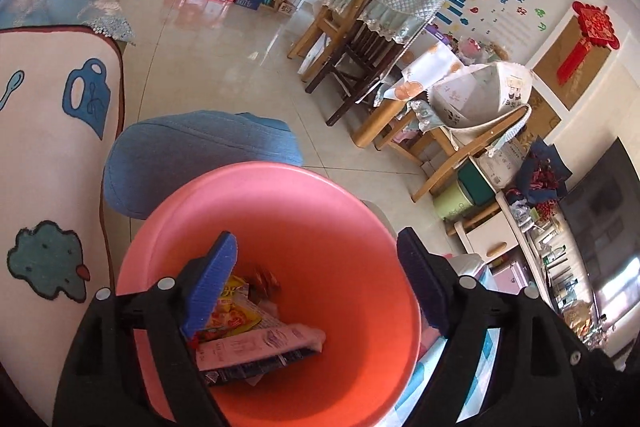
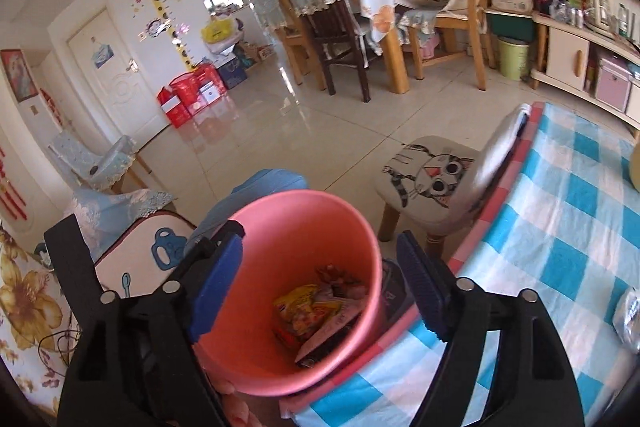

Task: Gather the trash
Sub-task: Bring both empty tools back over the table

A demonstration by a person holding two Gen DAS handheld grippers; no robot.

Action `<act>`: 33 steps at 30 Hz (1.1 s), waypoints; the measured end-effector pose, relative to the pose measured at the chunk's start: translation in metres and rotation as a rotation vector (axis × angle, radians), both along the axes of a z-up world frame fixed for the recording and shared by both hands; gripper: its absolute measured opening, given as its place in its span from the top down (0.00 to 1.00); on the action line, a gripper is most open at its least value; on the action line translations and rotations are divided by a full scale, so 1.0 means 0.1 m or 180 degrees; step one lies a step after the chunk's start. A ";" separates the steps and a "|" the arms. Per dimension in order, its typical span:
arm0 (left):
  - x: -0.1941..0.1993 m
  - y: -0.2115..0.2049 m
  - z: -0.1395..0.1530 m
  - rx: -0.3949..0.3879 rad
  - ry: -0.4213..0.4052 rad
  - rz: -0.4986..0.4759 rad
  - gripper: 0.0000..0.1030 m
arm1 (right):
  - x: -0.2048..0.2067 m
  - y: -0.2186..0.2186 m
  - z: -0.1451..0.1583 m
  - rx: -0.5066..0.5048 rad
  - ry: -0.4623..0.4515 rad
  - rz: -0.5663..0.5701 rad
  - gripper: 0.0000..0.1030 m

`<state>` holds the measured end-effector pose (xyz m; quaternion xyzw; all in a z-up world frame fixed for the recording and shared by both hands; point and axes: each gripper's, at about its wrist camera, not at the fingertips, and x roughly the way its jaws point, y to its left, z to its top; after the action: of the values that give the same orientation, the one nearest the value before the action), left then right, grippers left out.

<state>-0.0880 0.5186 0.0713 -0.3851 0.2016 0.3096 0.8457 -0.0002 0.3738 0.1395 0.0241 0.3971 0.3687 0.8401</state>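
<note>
Largest first: checked blue-and-white tablecloth (image 2: pixel 560 247) with a pink edge, spread at the right of the right wrist view, a crinkled silvery scrap (image 2: pixel 628 315) lying on it near the frame edge, too blurred to identify. Possibly trash left to collect; easily missed out there, well apart from both tools.

Next, round salmon-pink plastic bin (image 1: pixel 304 211), standing on the floor between the cloth edge and a cream cushion printed with a blue jug (image 1: pixel 60 131). Rim close to the cloth's pink edge in the right wrist view; whether touching, not clear. Likely hazard: a knock on the rim from either tool, tipping the bin and spilling what is already inside.

Then the black left gripper (image 1: pixel 316 291), blue-padded fingers spread wide and empty, hovering over the bin mouth. Black right gripper (image 2: pixel 320 287) likewise parted, nothing between the pads, the bin seen through the gap. Two tools crowded over one opening: risk of collision.

Smallest: the collected trash at the bin's bottom — a pale pink printed wrapper (image 1: pixel 264 343) lying flat, a yellow snack packet (image 1: pixel 234 311) beside it, a small reddish-brown crumpled wrapper (image 1: pixel 264 281) behind. Light, loose pieces; apt to scatter across the tiles on any tilt.
</note>
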 end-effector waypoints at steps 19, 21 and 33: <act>0.43 -0.85 0.03 0.0151 -0.0407 -0.1308 0.05 | -0.25 -1.42 0.23 -0.0526 -0.0382 -0.0664 0.10; 0.51 -0.99 0.03 0.0243 -0.0238 -0.1489 0.05 | -0.28 -1.54 0.26 -0.0578 -0.0427 -0.0703 0.10; 0.67 -1.45 0.04 0.0788 0.0379 -0.1888 0.05 | -0.37 -2.09 0.30 -0.0588 -0.0572 -0.0941 0.08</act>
<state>-0.0213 0.3737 0.0752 -0.1850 0.3148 0.0939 0.9262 -0.0371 0.1648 0.1698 -0.0281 0.3449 0.2039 0.9158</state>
